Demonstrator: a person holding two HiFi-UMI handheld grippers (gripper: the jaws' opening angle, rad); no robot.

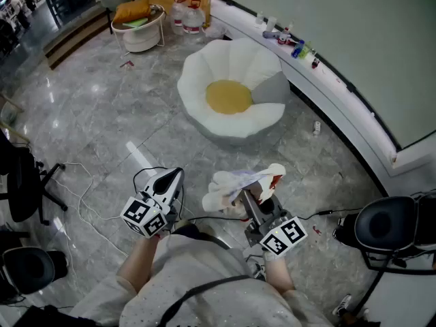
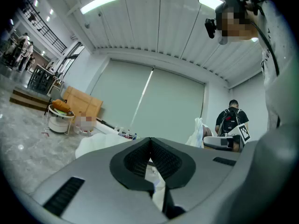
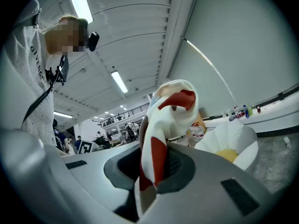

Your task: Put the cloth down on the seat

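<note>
In the head view my right gripper is shut on a crumpled white cloth with red patches, held up over the marble floor in front of the person. The right gripper view has the cloth rising out of the closed jaws. The seat is a white flower-shaped cushion chair with a yellow centre, ahead on the floor and well apart from the cloth; it also shows low at the right. My left gripper is level with the right, shut and holding nothing.
A black office chair stands at the right and two more at the left. Cables lie on the floor near my left gripper. A round side table and water bottles stand beyond the seat. A curved ledge lines the wall.
</note>
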